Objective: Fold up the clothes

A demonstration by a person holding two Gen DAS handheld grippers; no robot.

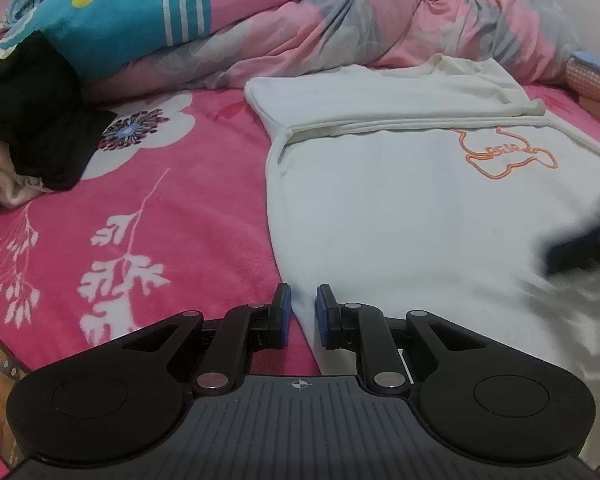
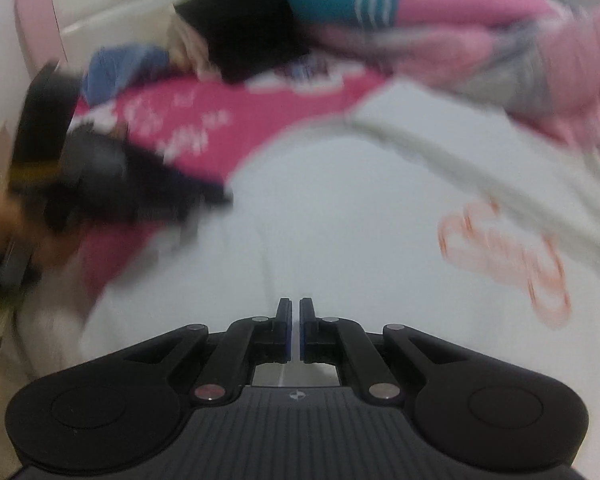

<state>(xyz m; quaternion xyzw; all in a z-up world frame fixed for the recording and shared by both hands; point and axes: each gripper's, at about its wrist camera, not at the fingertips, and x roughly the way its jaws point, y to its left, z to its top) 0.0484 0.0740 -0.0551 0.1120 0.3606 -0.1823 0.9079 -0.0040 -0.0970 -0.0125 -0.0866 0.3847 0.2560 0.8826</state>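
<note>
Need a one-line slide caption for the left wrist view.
Left gripper, jaws slightly apart, poised at the edge of a white shirt with an orange bear outline, spread on a pink floral blanket.

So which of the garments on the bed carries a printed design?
The white shirt spread flat by the left gripper: it has an orange outline print. The black garment, bunched at the far left, is plain.
</note>
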